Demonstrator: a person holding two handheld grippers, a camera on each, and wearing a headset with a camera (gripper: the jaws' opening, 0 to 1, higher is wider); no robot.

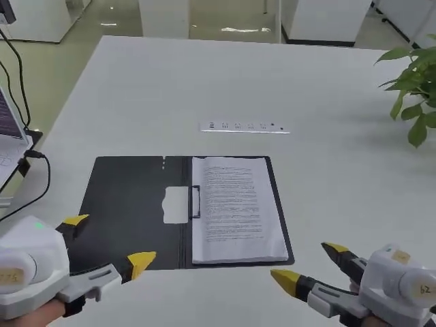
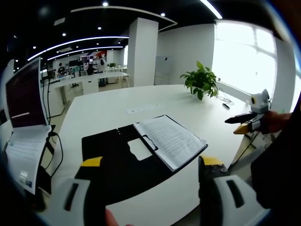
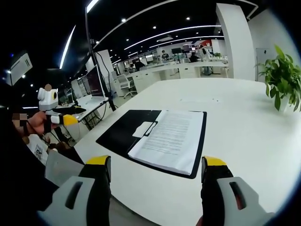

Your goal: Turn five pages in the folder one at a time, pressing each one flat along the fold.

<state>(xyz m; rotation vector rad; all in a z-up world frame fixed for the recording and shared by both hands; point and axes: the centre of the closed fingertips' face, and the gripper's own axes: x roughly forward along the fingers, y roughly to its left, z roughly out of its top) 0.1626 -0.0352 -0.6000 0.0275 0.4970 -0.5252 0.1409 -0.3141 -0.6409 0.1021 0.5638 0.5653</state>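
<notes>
A black folder (image 1: pixel 129 204) lies open on the white table, with a stack of printed pages (image 1: pixel 235 208) clipped on its right half. The same folder (image 2: pixel 117 160) and pages (image 2: pixel 169 139) show in the left gripper view, and the folder (image 3: pixel 122 127) with its pages (image 3: pixel 171 139) in the right gripper view. My left gripper (image 1: pixel 109 240) hovers open over the folder's near left corner, holding nothing. My right gripper (image 1: pixel 310 262) is open near the table's front edge, right of the folder and apart from it. Both jaw pairs (image 2: pixel 153 165) (image 3: pixel 157 165) stand wide with yellow tips.
A white power strip (image 1: pixel 244 127) lies beyond the folder. A potted plant (image 1: pixel 415 82) stands at the far right. A laptop (image 1: pixel 8 129) with a black cable (image 1: pixel 37 184) sits off the left edge. Bare table surrounds the folder.
</notes>
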